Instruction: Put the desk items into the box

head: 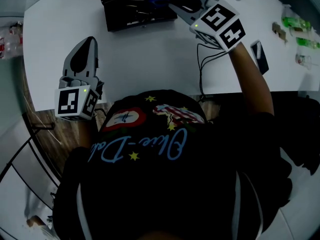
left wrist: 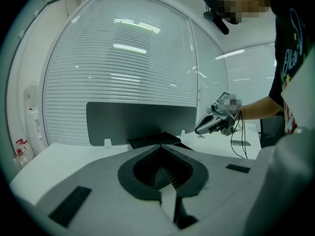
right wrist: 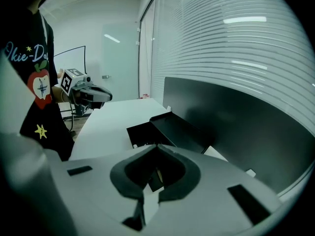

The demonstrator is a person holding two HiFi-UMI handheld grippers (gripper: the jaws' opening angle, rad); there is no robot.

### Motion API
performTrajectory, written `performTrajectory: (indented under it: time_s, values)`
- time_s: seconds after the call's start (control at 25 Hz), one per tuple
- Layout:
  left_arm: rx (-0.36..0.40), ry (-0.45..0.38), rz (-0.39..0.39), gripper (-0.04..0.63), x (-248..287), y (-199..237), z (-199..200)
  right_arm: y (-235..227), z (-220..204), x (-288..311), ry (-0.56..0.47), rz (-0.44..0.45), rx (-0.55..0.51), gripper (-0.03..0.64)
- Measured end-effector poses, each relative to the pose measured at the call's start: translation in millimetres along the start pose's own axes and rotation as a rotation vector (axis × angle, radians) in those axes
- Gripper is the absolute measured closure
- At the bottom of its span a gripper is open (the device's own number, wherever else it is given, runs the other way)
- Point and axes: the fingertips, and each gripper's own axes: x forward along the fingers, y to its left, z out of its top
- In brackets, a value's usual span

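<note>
A black open box stands at the far middle of the white table, with dark items inside that are hard to tell apart. My right gripper hangs at the box's right rim, shut and with nothing in it. In the right gripper view the box and its raised lid lie just past the shut jaws. My left gripper hovers over the table's left part, well apart from the box, shut and holding nothing. Seen from the left gripper view, the box sits beyond the jaws.
A dark flat phone-like object and a thin cable lie at the table's right. Green-and-clear small items sit at the far right. A dark panel stands upright behind the box. The table's near edge runs by the person's chest.
</note>
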Motion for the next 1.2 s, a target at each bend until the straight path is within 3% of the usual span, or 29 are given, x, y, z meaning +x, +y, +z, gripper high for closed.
performTrajectory:
  time_s: [1.2]
  values:
    - [0.045,-0.019,-0.038,0.588,-3.3,-30.3,10.0,16.6,-8.4,-45.8,-0.063,-0.079,0.041,0.607]
